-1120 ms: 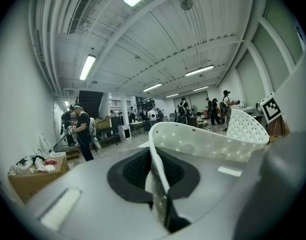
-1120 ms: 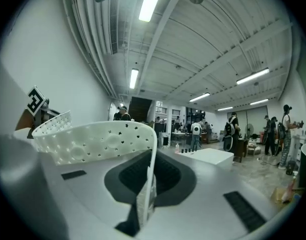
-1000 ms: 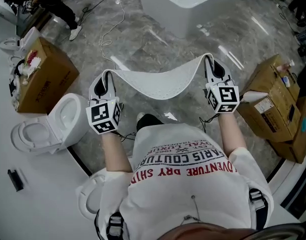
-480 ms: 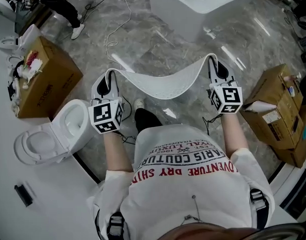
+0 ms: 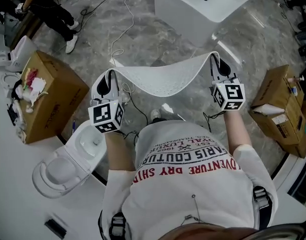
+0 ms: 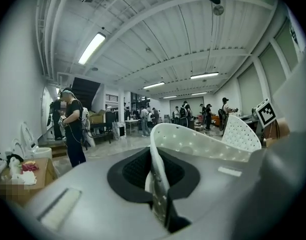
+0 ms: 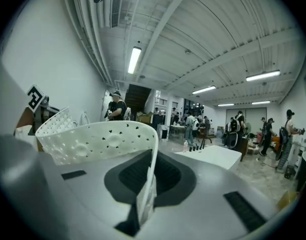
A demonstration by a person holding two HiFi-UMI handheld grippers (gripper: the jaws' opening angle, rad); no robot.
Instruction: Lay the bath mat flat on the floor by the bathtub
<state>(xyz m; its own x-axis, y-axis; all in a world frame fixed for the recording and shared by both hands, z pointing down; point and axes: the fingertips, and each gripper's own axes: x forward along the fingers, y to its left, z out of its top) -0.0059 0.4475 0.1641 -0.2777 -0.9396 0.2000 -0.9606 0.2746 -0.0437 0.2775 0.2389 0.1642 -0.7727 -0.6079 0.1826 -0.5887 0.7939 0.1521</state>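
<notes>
Two-handed carry under way: pinches sagging bath mat's [image 5: 165, 79] ends tight in left gripper [image 5: 111, 74] and right gripper [image 5: 213, 59]; next, step toward bathtub [image 5: 208, 6] at 1 o'clock, lower flat.

bath mat [image 5: 165, 79] between bathtub [image 5: 205, 9], person

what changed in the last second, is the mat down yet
The person stepped forward: the bathtub now sits nearer in the head view, and the toilet has slid back toward their left side. Nothing was taken hold of or let go. The bath mat is not down: it still sags in the air, its ends clamped in the left gripper and the right gripper.
</notes>
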